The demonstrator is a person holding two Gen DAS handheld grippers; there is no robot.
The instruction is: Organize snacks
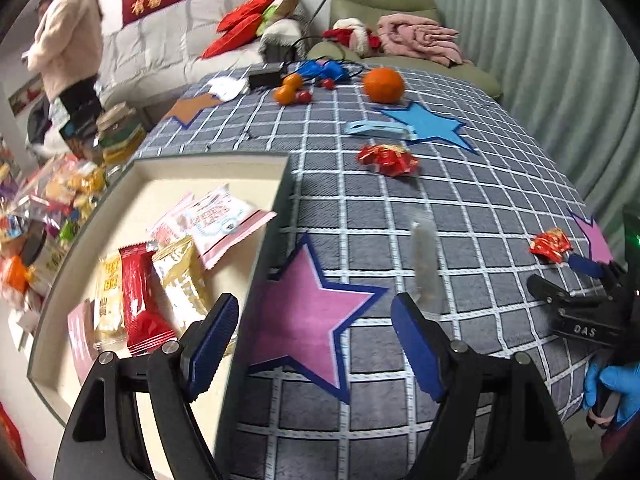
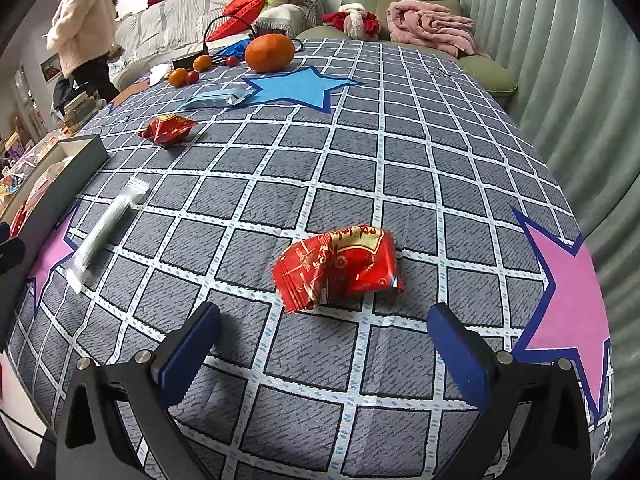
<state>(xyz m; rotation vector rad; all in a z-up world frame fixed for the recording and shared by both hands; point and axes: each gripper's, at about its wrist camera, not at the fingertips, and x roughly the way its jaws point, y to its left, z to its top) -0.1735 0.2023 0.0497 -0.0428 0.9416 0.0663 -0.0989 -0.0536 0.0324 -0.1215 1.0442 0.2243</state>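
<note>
Right claw [image 2: 322, 344] open above red snack packet [image 2: 338, 266], bare cloth around

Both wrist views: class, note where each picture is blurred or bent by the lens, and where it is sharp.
Left wrist view: the white stick packet and box edge smear with motion; grid lines bow outward; the left gripper fingers are sharp. Right wrist view: the red packet is slightly soft; the cloth curves like a dome; corners go black.
</note>
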